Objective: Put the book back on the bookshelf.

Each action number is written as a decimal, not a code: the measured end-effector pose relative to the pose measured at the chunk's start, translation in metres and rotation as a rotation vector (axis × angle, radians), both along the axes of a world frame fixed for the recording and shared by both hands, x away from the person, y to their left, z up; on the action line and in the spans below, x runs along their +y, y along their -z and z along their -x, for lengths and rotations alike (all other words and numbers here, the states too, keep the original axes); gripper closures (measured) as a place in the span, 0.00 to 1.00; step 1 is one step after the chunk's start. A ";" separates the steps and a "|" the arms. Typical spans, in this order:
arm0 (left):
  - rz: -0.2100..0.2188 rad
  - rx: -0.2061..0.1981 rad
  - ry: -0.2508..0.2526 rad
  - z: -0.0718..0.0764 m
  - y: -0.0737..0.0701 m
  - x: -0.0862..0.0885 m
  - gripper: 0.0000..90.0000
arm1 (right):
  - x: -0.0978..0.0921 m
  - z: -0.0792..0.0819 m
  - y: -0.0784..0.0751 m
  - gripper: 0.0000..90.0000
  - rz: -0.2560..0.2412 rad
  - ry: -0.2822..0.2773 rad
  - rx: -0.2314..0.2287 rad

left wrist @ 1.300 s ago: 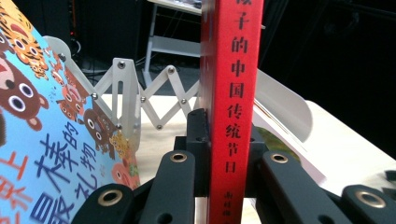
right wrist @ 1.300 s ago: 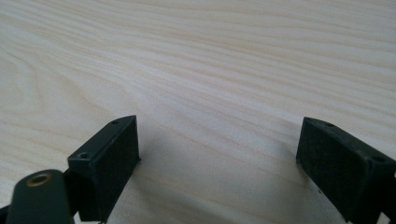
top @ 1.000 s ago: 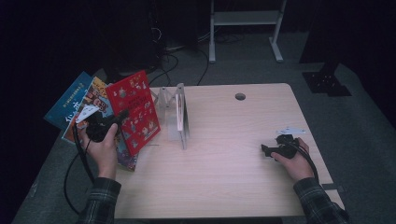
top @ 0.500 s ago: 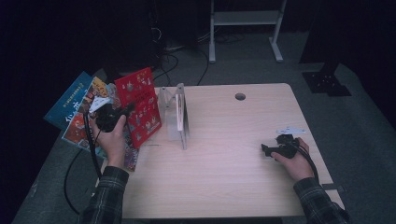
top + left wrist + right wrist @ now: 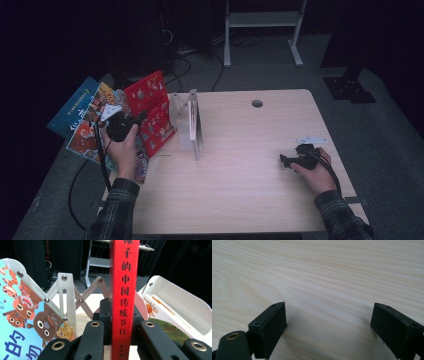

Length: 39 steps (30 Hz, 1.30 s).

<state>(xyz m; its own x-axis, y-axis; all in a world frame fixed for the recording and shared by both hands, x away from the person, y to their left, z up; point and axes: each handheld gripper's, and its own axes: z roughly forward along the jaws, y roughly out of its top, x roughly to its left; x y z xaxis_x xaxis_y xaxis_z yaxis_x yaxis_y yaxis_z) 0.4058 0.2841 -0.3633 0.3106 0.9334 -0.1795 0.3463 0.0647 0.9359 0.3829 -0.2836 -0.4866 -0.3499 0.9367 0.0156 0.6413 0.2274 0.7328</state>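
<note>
Red book pinched at the rack

The left gripper [image 5: 121,337] clamps the red book [image 5: 124,290] by its spine between both jaws, the white rack [image 5: 67,302] just behind; the right gripper [image 5: 329,327] rests spread on the table [image 5: 324,272].

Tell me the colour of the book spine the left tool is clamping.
Red, with dark Chinese characters down the book spine; clearest in the left gripper view.
</note>
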 end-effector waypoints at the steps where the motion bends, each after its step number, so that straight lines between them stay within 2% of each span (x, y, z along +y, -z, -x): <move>1: -0.016 0.007 0.000 0.000 0.001 -0.001 0.87 | 0.000 0.000 0.000 0.13 0.001 -0.001 -0.001; 6: -0.039 0.032 -0.002 0.002 0.006 -0.002 0.86 | 0.000 0.000 0.000 0.13 0.000 0.000 0.000; 8: -0.036 0.044 -0.007 0.003 0.008 -0.002 0.86 | 0.000 0.000 0.000 0.13 0.001 -0.001 -0.001; 14: -0.068 0.114 -0.031 0.000 0.017 -0.001 0.83 | 0.000 0.000 0.000 0.13 0.001 -0.001 -0.001; 18: -0.081 0.122 -0.044 0.000 0.017 -0.001 0.82 | 0.000 0.000 0.000 0.13 0.000 -0.001 -0.001; 23: -0.083 0.133 -0.043 0.002 0.016 -0.002 0.69 | 0.000 0.000 0.000 0.13 0.000 0.000 0.000; 27: -0.101 0.129 -0.054 0.011 0.011 0.000 0.63 | 0.000 0.000 0.000 0.13 0.000 0.000 0.000; 29: -0.090 0.138 -0.061 0.017 0.011 0.002 0.60 | 0.000 0.000 0.000 0.13 0.000 0.000 0.000; 31: -0.097 0.141 -0.071 0.025 0.012 0.002 0.57 | 0.000 0.000 0.000 0.13 0.000 -0.001 0.000; 39: -0.118 0.158 -0.070 0.046 0.013 0.003 0.52 | 0.000 0.000 0.000 0.13 0.000 -0.001 0.000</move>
